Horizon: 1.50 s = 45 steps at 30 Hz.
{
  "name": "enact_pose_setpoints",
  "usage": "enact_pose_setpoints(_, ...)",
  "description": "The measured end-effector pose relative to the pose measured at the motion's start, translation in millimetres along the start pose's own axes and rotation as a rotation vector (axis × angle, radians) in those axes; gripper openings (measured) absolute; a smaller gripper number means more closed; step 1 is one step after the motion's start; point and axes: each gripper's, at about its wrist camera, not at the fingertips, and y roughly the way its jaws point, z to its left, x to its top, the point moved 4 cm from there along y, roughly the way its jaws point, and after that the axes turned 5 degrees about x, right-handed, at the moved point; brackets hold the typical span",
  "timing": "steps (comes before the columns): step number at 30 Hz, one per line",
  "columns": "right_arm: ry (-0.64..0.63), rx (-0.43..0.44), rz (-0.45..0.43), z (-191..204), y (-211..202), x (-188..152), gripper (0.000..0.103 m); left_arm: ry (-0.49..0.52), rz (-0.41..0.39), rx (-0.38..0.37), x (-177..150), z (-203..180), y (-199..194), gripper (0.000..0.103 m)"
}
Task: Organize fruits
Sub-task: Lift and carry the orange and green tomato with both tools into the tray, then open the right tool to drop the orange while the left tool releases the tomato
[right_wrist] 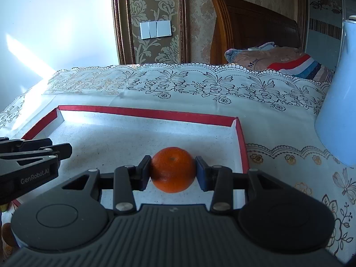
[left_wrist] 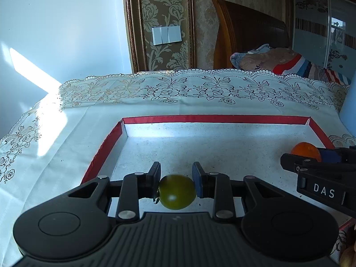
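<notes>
Left gripper [left_wrist: 176,185] clamps a green fruit [left_wrist: 176,191], right gripper [right_wrist: 173,171] an orange [right_wrist: 172,169]; I lower both gently into the red-rimmed tray [left_wrist: 213,118], well apart.

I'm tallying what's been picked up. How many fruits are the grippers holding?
2: a green fruit in the left gripper, an orange in the right gripper. Others at the frame edges are unclear.

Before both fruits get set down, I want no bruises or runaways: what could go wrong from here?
1. The green fruit is pinched only at its sides by the left gripper, so it may slip or bruise.
2. The right gripper, holding the orange, sits close beside the left one over the red-rimmed tray; they could bump.
3. Round fruit released onto the flat tray floor could roll.
</notes>
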Motion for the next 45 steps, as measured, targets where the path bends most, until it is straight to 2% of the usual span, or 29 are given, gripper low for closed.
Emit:
enact_pose_setpoints(6, 0.009, -0.009, 0.032, -1.5, 6.9, 0.0, 0.039, -0.03, 0.065, -0.019, 2.9, 1.5, 19.2, 0.03)
enact_pose_setpoints(27, 0.026, -0.014, 0.072, -1.6, 13.0, 0.0, 0.04, -0.024, 0.051, -0.018, 1.1, 1.0, 17.4, 0.031)
enact_pose_setpoints(29, 0.022, -0.021, 0.067, -1.1, 12.2, 0.5, 0.044, -0.027, 0.049, -0.018, 0.9, 1.8, 17.0, 0.031)
enact_pose_setpoints(31, 0.016, -0.035, 0.046, -1.0, 9.1, 1.4, 0.059, -0.02, 0.045, -0.015, 0.2, 0.9, 16.0, 0.031)
enact_pose_setpoints(38, 0.009, -0.04, 0.043, -1.0, 7.5, 2.3, 0.066, -0.01, 0.036, -0.013, -0.6, 0.0, 13.8, 0.031)
enact_pose_setpoints(40, 0.015, -0.044, 0.03, -1.7, 5.3, 2.8, 0.078, -0.021, 0.036, -0.02, -0.8, 2.0, 13.1, 0.031)
enact_pose_setpoints(45, 0.022, -0.041, 0.03, -3.1, 5.2, 3.0, 0.078, -0.041, 0.029, -0.027, -1.2, 5.9, 9.4, 0.032)
